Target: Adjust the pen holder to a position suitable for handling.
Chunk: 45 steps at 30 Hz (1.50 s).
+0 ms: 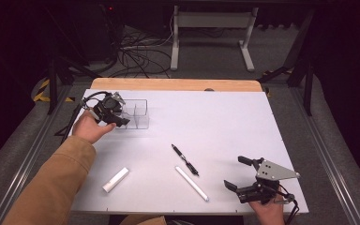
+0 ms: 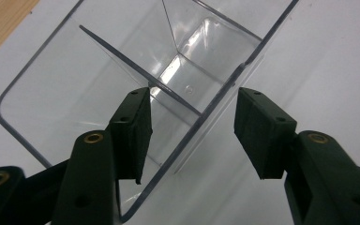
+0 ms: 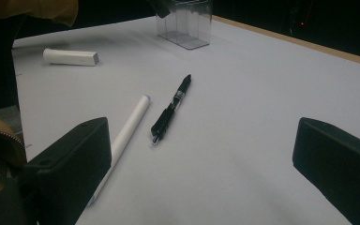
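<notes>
We take the clear organizer as our landmark; it stands at the far left of the white table, with thin dividers splitting it into compartments that look empty.

Left gripper: spread. In the left gripper view its jaws straddle one side wall of the organizer, one pad inside the box and the other pad outside over the table. Neither pad appears to press the wall yet, so we judge this a grasp in preparation.

Right gripper: spread and empty, hovering low over the table's near right area, well apart from the organizer.

Loose items, all nearer to us than the organizer:
- Black pen, to the organizer's right.
- White stick, just beside the pen and roughly parallel to it.
- White capped tube, almost straight toward us from the organizer.

The deciding relation: the pen's long axis runs diagonally, its far end pointing back toward the organizer. In the right gripper view the pen lies ahead of the jaws and left of centre. The right hand is clearly the nearer one. We judge the right gripper should take the pen across its barrel while the left steadies the organizer.
</notes>
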### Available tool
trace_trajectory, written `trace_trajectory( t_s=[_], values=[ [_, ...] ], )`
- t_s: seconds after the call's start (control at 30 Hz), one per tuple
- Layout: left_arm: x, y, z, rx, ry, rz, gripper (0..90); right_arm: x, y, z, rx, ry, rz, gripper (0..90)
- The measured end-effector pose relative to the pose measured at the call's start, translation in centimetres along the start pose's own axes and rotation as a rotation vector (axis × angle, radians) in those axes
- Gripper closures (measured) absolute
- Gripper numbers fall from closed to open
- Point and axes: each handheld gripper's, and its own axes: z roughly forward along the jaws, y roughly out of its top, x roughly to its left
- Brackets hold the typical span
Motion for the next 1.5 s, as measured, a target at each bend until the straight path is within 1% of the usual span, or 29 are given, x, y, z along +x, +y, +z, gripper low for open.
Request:
trace_trajectory(
  t_s=[0.17, 0.27, 0.5, 0.57, 0.67, 0.77, 0.8, 0.83, 0.87, 0.9, 0.93, 0.97, 1.0, 1.03, 1.07, 1.1, 1.13, 1.17, 1.2, 1.23, 1.27, 1.3, 1.33, 1.37, 1.4, 1.43, 1.5],
  values=[
    [-0.1, 0.0, 0.1, 0.008, 0.003, 0.000, 50.6, 0.0, 0.0, 0.0, 0.001, 0.001, 0.002, 5.0],
    [-0.1, -0.1, 0.1, 0.016, 0.001, 0.011, 51.6, 0.0, 0.0, 0.0, 0.000, 0.003, 0.004, 5.0],
    [-0.1, -0.1, 0.0, 0.030, -0.006, 0.020, 54.6, -0.1, -0.1, 0.1, 0.000, 0.006, 0.010, 5.0],
    [-0.1, -0.1, -0.1, 0.035, -0.011, 0.023, 56.3, -0.1, -0.1, 0.1, 0.000, 0.006, 0.010, 5.0],
    [0.0, -0.2, -0.5, 0.041, -0.030, 0.027, 60.0, -0.1, -0.1, 0.1, 0.000, 0.009, 0.013, 5.0],
    [-0.1, -0.3, -0.7, 0.048, -0.032, 0.030, 63.4, -0.1, -0.1, 0.1, 0.001, 0.009, 0.013, 5.0],
    [-0.2, -0.3, -0.8, 0.062, -0.045, 0.039, 64.8, -0.1, -0.1, 0.1, 0.000, 0.010, 0.015, 5.0],
    [-0.2, -0.3, -0.8, 0.062, -0.045, 0.039, 66.0, -0.1, -0.1, 0.1, 0.000, 0.010, 0.015, 5.0],
    [-0.3, -0.4, -0.9, 0.077, -0.055, 0.049, 67.4, -0.1, -0.1, 0.1, 0.001, 0.014, 0.018, 5.0],
    [-0.3, -0.4, -0.9, 0.077, -0.055, 0.049, 68.7, -0.1, -0.1, 0.2, 0.001, 0.015, 0.018, 5.0],
    [-0.4, -0.4, -1.0, 0.095, -0.064, 0.074, 70.8, -0.1, -0.1, 0.2, 0.001, 0.017, 0.017, 5.0],
    [-0.4, -0.4, -1.0, 0.095, -0.064, 0.074, 73.4, -0.1, -0.1, 0.2, 0.001, 0.018, 0.018, 5.0],
    [-0.8, -0.4, -1.1, 0.113, -0.051, 0.100, 77.5, -0.1, -0.1, 0.2, 0.001, 0.019, 0.018, 5.0],
    [-1.0, -0.3, -1.2, 0.115, -0.047, 0.119, 79.5, -0.1, -0.1, 0.2, 0.001, 0.019, 0.018, 5.0],
    [-1.1, -0.2, -1.3, 0.113, -0.057, 0.127, 81.5, -0.1, -0.1, 0.2, 0.002, 0.019, 0.019, 5.0],
    [-1.1, -0.2, -1.3, 0.113, -0.057, 0.127, 83.6, -0.1, -0.1, 0.2, 0.002, 0.019, 0.019, 5.0],
    [-1.6, 0.0, -1.7, 0.089, -0.114, 0.144, 87.6, -0.1, -0.2, 0.2, 0.002, 0.022, 0.021, 5.0],
    [-1.6, 0.0, -1.7, 0.089, -0.114, 0.144, 85.6, -0.1, -0.2, 0.2, 0.002, 0.022, 0.021, 5.0],
    [-2.4, 0.4, -1.9, 0.105, -0.102, 0.166, 85.9, -0.1, -0.2, 0.2, 0.000, 0.021, 0.019, 5.0],
    [-2.4, 0.4, -1.9, 0.105, -0.102, 0.166, 88.0, -0.1, -0.2, 0.2, -0.001, 0.021, 0.019, 5.0],
    [-2.8, 0.6, -2.1, 0.083, -0.118, 0.194, 87.8, -0.2, -0.2, 0.2, -0.001, 0.023, 0.021, 5.0],
    [-2.8, 0.6, -2.1, 0.083, -0.118, 0.194, 87.9, -0.2, -0.2, 0.2, -0.001, 0.024, 0.022, 5.0],
    [-3.2, 1.0, -2.5, 0.065, -0.129, 0.202, 88.0, -0.1, -0.2, 0.2, 0.000, 0.025, 0.021, 5.0],
    [-3.2, 1.0, -2.5, 0.065, -0.129, 0.202, 88.0, -0.1, -0.2, 0.2, -0.001, 0.025, 0.020, 5.0],
    [-3.6, 1.4, -3.0, 0.043, -0.130, 0.216, 88.0, -0.1, -0.1, 0.2, -0.002, 0.025, 0.019, 5.0],
    [-3.6, 1.4, -3.0, 0.043, -0.130, 0.216, 88.0, -0.1, -0.1, 0.2, -0.004, 0.025, 0.019, 5.0],
    [-4.0, 1.9, -3.5, 0.022, -0.151, 0.235, 88.0, -0.1, -0.1, 0.2, -0.004, 0.026, 0.017, 5.0]
  ],
)
